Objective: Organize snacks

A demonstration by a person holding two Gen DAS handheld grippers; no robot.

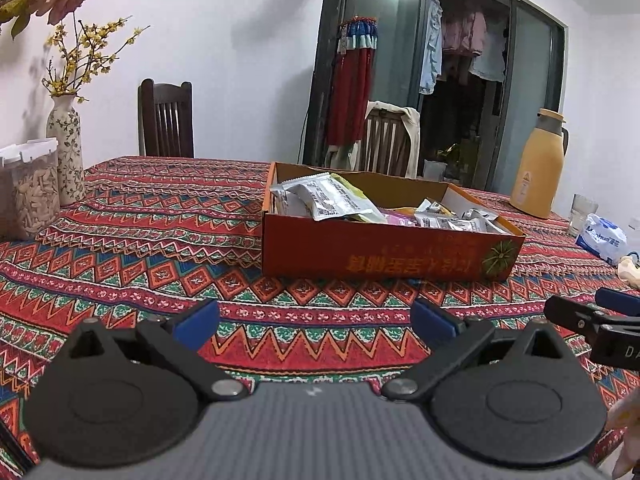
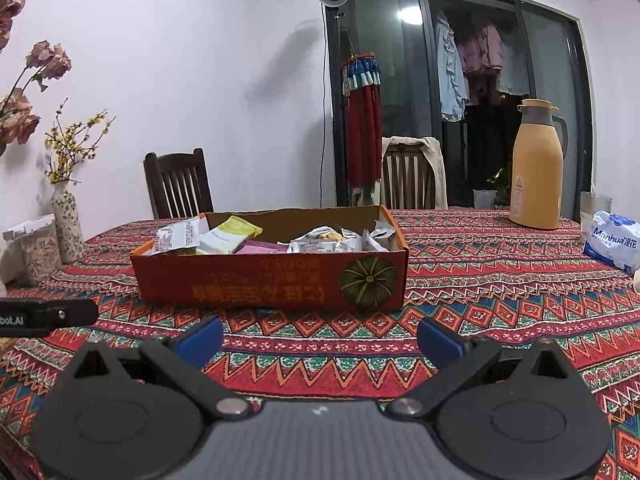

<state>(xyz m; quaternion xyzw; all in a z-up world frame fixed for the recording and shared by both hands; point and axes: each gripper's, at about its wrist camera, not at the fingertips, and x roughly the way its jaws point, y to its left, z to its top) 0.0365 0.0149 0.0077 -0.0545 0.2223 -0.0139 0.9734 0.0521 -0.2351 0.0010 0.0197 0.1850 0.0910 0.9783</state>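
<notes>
Snacks (image 2: 256, 240) lie heaped in the box (image 2: 272, 284) at 12 o'clock on the table (image 2: 480, 280); light, crinkly, slippery packets, best pinched by an edge. Both grippers' (image 1: 316, 322) (image 2: 320, 340) jaws gape wide, empty.

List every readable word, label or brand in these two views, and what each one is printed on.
"Manhua": white tissue pack, with Chinese characters after it that are too blurred to read.
"bot.AI": side of the left gripper, its start cut off by the frame edge.
"D A": side of the right gripper, cut off.
Orange box: large upside-down Chinese characters, too blurred to read.
Snack wrappers: print too small.
Yellow thermos: label illegible.
</notes>
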